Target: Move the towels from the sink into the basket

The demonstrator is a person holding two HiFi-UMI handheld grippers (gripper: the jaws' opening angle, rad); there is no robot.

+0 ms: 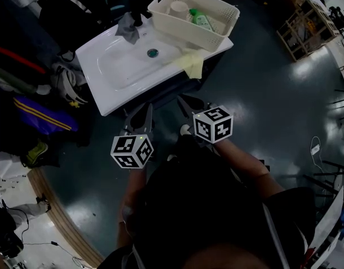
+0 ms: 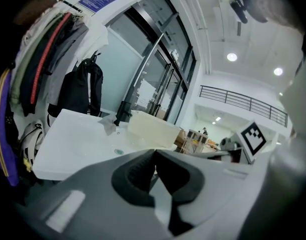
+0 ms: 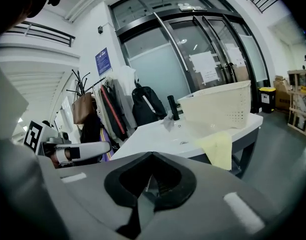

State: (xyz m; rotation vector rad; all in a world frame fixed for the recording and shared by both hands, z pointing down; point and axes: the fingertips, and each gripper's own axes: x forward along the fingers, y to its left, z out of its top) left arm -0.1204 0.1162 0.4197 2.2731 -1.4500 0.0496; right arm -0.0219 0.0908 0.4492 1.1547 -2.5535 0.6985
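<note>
The white sink (image 1: 118, 72) stands ahead of both grippers, and neither one touches it. The left gripper (image 1: 139, 111) has its jaws clenched together with nothing between them, as its own view shows plainly (image 2: 153, 153). The right gripper (image 3: 152, 155) is likewise closed tight and empty, and sits beside the left one in front of the sink's near edge (image 1: 187, 100).

A yellow towel (image 1: 193, 62) hangs over the sink's front edge, just beside the basket (image 1: 186, 33), which stands on the sink's right end. A grey towel (image 1: 128, 28) lies crumpled at the back of the sink, against the dark faucet (image 1: 139, 14) and behind the drain (image 1: 152, 52). Neither towel is in the basket (it holds a green bottle (image 1: 202, 20) and a pale cup (image 1: 179, 8)).
</note>
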